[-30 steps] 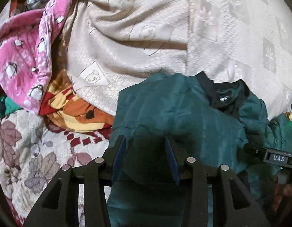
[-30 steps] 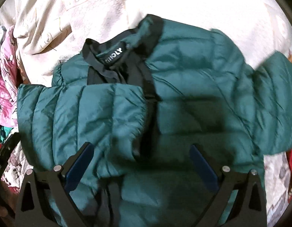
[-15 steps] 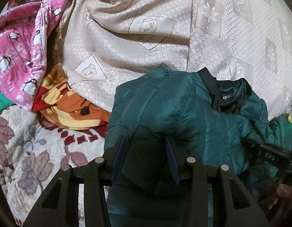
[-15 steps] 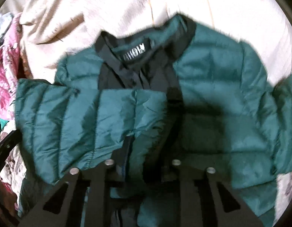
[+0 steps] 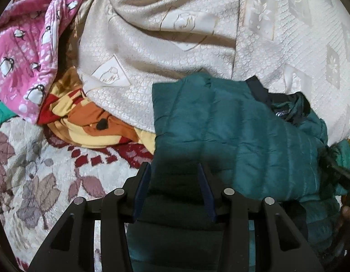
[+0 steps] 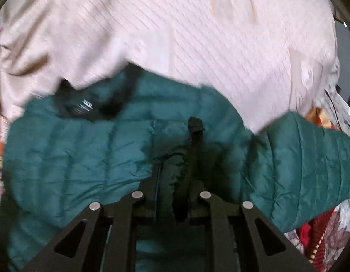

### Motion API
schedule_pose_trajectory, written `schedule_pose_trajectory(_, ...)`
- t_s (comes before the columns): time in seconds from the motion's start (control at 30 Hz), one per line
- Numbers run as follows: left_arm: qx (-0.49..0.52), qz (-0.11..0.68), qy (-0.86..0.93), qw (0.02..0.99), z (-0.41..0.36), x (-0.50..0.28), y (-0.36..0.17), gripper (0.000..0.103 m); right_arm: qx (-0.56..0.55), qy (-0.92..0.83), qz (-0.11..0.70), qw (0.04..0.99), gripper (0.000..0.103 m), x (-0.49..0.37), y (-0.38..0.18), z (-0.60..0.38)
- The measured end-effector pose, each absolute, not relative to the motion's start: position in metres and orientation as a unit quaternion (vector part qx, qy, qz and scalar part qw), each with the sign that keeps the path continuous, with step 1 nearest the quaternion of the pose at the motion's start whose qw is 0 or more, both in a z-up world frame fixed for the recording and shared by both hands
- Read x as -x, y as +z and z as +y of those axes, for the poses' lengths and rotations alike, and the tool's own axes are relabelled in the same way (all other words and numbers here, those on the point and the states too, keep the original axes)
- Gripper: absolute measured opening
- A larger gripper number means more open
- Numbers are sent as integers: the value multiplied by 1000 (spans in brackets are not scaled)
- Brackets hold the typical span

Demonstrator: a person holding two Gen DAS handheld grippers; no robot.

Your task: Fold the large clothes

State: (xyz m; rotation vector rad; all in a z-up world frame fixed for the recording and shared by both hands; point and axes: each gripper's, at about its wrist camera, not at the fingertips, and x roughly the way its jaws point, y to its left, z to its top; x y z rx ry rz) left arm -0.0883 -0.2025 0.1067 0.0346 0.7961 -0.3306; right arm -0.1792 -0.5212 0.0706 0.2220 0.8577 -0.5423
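Left tool (image 5: pixel 173 174) clamps a fold; right tool (image 6: pixel 175 172) closing on fabric.

Your work surface is a bed or couch, which one cannot be told, draped in a cream woven cover (image 5: pixel 277 52) with pale leaf squares and outlined emblem patches, rumpled into deep folds at upper left. You have a floral quilt (image 5: pixel 36 176) with brown leaves and a red checked border at lower left. On it lies an orange, yellow and red printed cloth (image 5: pixel 91 124), touching a pink penguin-print fabric (image 5: pixel 23 59) heaped above. Light is dim and warm. In your right wrist view, a dark cable (image 6: pixel 333 111) crosses the far right edge.
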Motion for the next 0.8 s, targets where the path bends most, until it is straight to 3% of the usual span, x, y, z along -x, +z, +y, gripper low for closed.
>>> schedule_pose_trajectory(0.13, -22, 387, -161, 908, -205, 88, 103, 24, -125, -256, 420, 862, 20, 175, 63, -530)
schedule_pose_trajectory(0.17, -23, 385, -160, 909, -206, 89, 104, 24, -130, -252, 414, 865, 32, 177, 68, -529)
schedule_pose_trajectory(0.2, -24, 383, -160, 910, -207, 89, 105, 24, -136, -249, 409, 867, 52, 181, 73, -529)
schedule_pose_trajectory(0.27, -25, 379, -160, 911, -208, 89, 106, 24, -148, -235, 385, 880, 73, 191, 87, -522)
schedule_pose_trajectory(0.5, -29, 376, -167, 911, -215, 89, 111, 24, -76, -143, 381, 910, 74, 182, 112, -468)
schedule_pose_trajectory(0.8, -75, 403, -168, 897, -246, 67, 87, 24, -64, -139, 454, 878, 71, 150, 65, -456)
